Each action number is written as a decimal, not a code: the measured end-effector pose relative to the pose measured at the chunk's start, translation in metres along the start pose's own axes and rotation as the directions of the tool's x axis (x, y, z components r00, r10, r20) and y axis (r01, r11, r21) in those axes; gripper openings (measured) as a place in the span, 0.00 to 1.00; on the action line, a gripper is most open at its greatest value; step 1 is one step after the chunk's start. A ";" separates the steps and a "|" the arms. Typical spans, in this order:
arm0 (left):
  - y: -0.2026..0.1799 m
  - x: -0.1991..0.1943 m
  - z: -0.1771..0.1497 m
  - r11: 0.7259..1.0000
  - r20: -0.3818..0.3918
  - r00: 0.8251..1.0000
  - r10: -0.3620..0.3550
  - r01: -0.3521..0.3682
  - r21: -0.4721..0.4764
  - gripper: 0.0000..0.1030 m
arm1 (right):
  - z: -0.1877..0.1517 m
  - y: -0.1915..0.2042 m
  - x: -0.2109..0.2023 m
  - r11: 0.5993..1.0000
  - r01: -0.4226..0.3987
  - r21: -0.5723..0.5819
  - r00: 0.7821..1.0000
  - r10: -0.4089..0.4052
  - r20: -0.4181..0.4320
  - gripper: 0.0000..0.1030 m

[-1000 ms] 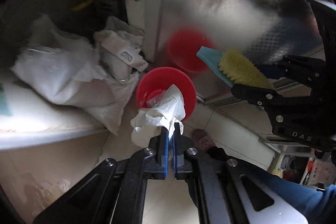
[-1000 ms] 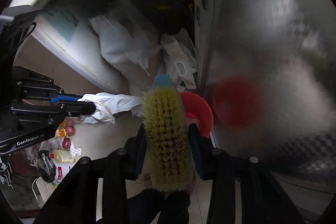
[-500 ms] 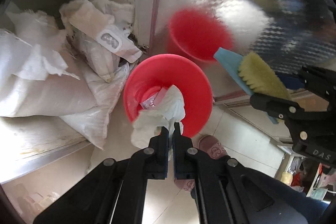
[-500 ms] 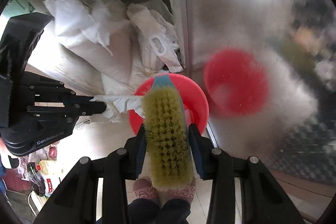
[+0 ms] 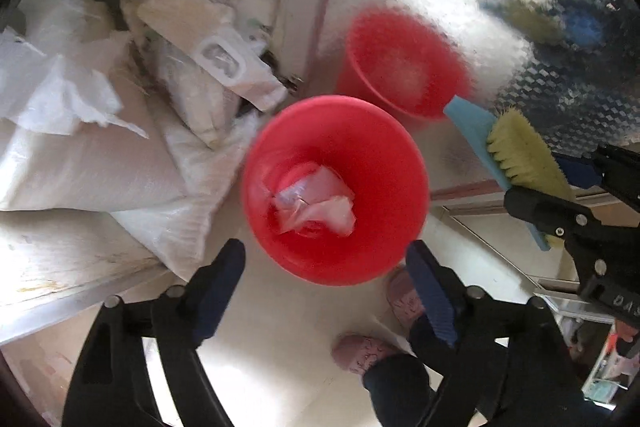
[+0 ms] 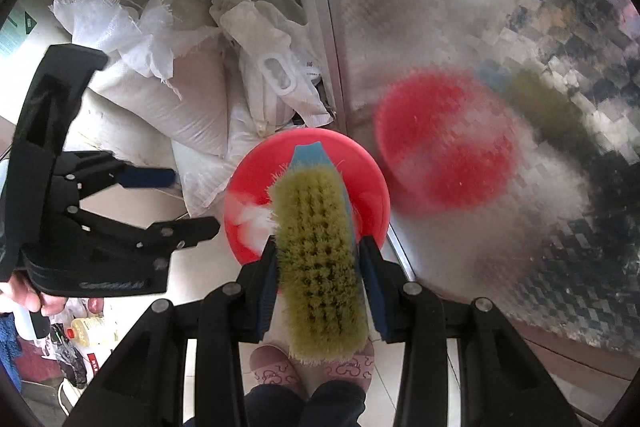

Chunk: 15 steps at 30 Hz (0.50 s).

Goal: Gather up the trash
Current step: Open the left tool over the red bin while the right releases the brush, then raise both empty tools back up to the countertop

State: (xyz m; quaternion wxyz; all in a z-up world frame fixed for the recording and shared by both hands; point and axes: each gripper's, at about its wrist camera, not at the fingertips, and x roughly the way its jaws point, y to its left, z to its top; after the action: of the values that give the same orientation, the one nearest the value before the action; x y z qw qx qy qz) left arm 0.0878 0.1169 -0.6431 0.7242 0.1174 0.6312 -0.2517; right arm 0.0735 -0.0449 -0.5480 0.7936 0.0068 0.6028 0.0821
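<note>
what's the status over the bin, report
Left gripper open, empty, above red bin. Crumpled tissue inside bin. Right gripper shut on scrub brush. Nothing blocking.

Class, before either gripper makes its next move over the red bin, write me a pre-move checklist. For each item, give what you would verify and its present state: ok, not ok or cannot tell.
1. Left gripper open and empty: ok, its jaws stand wide apart with nothing between them.
2. Crumpled tissue inside the red bin: ok, it lies at the bottom.
3. Right gripper firmly on the scrub brush: ok, both fingers press its sides.
4. Brush clear of the bin: cannot tell; its tip overlaps the bin in the right wrist view, height unclear.
5. Bin upright on the floor: ok, the mouth faces up.
6. More trash left to collect: cannot tell; only white sacks beside the bin show.
</note>
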 end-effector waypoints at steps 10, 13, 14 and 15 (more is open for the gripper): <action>0.021 -0.025 -0.013 0.997 0.056 0.997 0.059 -0.057 -0.043 1.00 | 0.012 0.015 0.023 0.998 -0.002 -0.061 0.999 0.000 -0.033 0.36; 0.027 -0.024 -0.015 0.997 0.044 0.997 0.069 -0.067 -0.045 1.00 | 0.014 0.020 0.033 0.996 0.003 -0.093 0.999 -0.006 -0.034 0.36; 0.028 -0.023 -0.016 0.996 0.040 0.996 0.076 -0.074 -0.039 1.00 | 0.015 0.020 0.037 0.995 -0.002 -0.096 0.999 -0.002 -0.037 0.36; 0.028 -0.022 -0.018 0.996 0.032 0.996 0.084 -0.083 -0.034 1.00 | 0.015 0.021 0.040 0.995 -0.002 -0.100 0.999 -0.002 -0.039 0.36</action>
State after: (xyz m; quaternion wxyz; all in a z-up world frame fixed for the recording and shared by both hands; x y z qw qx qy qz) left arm 0.0854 0.1540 -0.6292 0.7465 0.1278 0.6173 -0.2128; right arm 0.0962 -0.0177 -0.5799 0.7810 -0.0345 0.6134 0.1124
